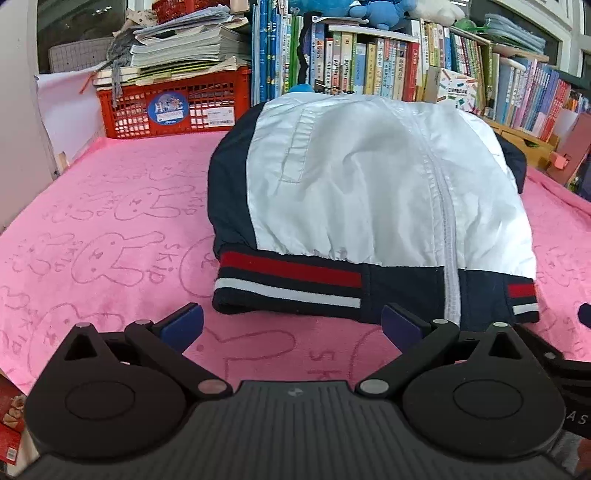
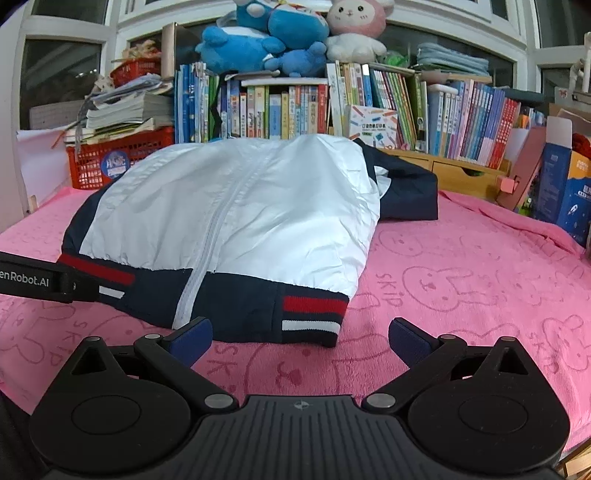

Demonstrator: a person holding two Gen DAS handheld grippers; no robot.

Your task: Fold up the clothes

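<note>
A white and navy jacket [image 1: 369,206] is seen lying on a pink blanket [image 1: 110,229] printed with rabbit outlines, which covers the desk. The garment is laid front side up, its white zipper [image 1: 448,236] running from the striped hem [image 1: 288,280] at the near edge away toward the bookshelf [image 1: 388,62] at the back; the long axis is thus set front to back, with the hem turned toward both cameras. The sleeves appear tucked in, and a navy part [image 2: 406,188] is left sticking out at the far right side in the right wrist view. The left gripper [image 1: 291,325] is held wide apart and grasps nothing, just in front of the hem's middle, above the blanket. The right gripper [image 2: 300,336] is likewise spread and unloaded, near the hem's right corner [image 2: 314,317]. A red crate [image 1: 173,107] stacked with papers is placed at the back left, and plush toys [image 2: 288,33] are piled on top of the bookshelf.
</note>
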